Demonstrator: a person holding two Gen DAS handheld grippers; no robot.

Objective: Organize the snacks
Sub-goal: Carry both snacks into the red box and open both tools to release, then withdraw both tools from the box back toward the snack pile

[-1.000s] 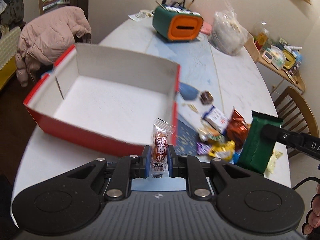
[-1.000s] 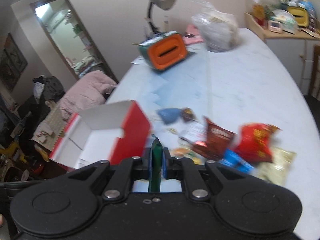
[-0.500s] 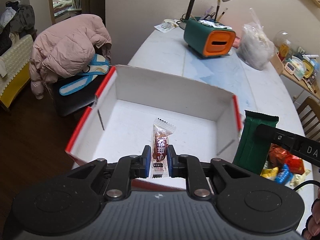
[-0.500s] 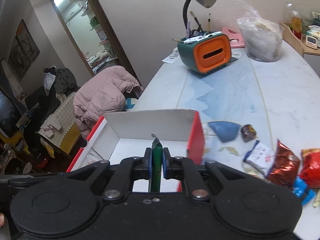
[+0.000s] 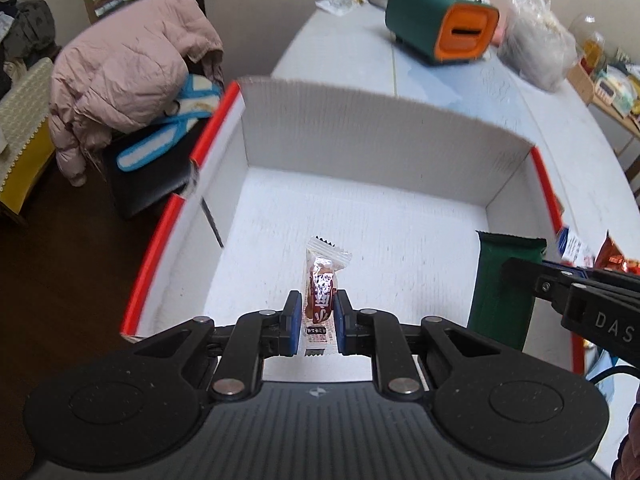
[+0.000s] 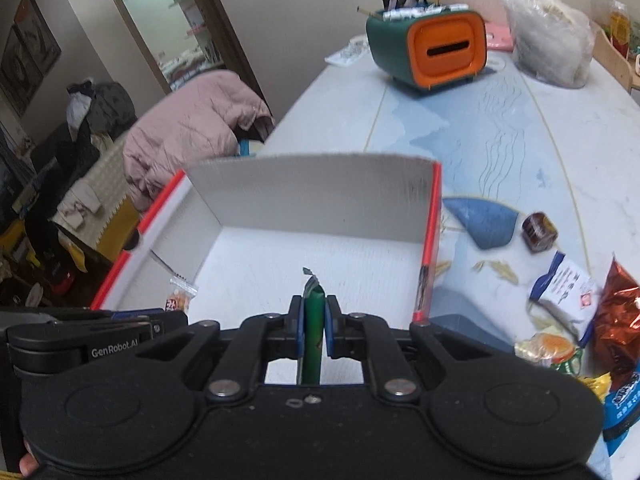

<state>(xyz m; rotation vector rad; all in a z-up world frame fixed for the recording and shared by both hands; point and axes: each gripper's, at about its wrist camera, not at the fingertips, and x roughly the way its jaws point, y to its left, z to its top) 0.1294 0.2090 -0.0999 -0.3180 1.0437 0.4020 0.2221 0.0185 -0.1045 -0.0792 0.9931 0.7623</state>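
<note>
My left gripper (image 5: 316,312) is shut on a small clear-wrapped brown snack (image 5: 322,284) and holds it over the floor of the red-and-white open box (image 5: 384,132). My right gripper (image 6: 312,320) is shut on a dark green snack packet (image 6: 313,312), seen edge-on, also over the box (image 6: 320,188). In the left wrist view the green packet (image 5: 504,280) hangs at the box's right side. In the right wrist view the left gripper's snack (image 6: 180,296) shows at the box's left side. The box floor is bare.
Several loose snack packs lie on the table right of the box (image 6: 560,292). A green-and-orange holder (image 6: 432,52) and a plastic bag (image 6: 548,48) stand at the far end. A chair with a pink jacket (image 5: 128,68) is left of the table.
Both grippers have moved left from the snack pile to over the box and lower into it, each still holding its snack.
</note>
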